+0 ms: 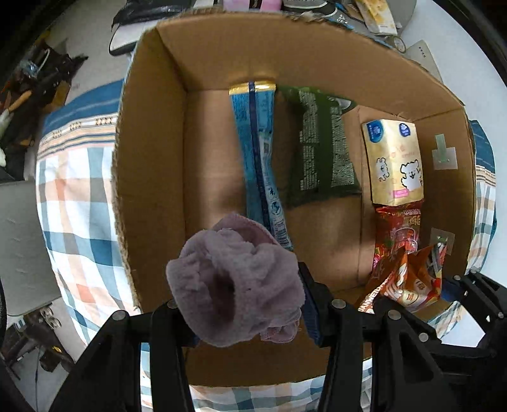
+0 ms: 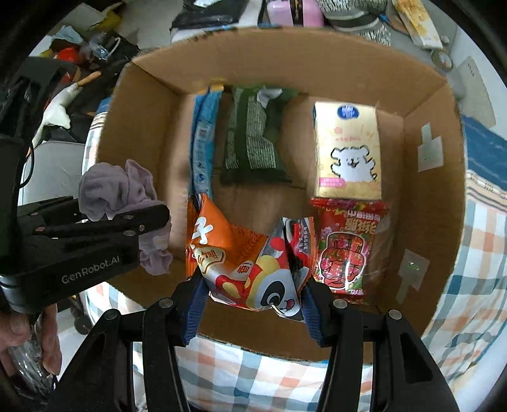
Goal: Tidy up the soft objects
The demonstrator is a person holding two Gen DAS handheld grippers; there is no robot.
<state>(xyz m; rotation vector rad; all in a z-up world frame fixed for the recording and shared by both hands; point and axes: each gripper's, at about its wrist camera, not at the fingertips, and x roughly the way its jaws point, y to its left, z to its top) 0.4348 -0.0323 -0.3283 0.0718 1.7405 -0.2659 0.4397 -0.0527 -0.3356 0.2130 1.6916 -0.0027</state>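
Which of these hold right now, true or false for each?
1. The left claw holds a purple cloth. True.
2. The right claw is empty. False: it grips an orange snack bag.
3. The yellow tissue pack lies inside the cardboard box. True.
4. The green packet lies outside the box on the plaid sheet. False: it lies on the box floor, beside the blue packet.

A lived-in home bedroom: an open brown cardboard box (image 1: 152,152) rests on a bed covered by a blue, orange and white checked cotton sheet (image 1: 73,190). Beyond it, a pink case (image 2: 293,11) and loose household clutter (image 2: 92,47) crowd the surroundings.
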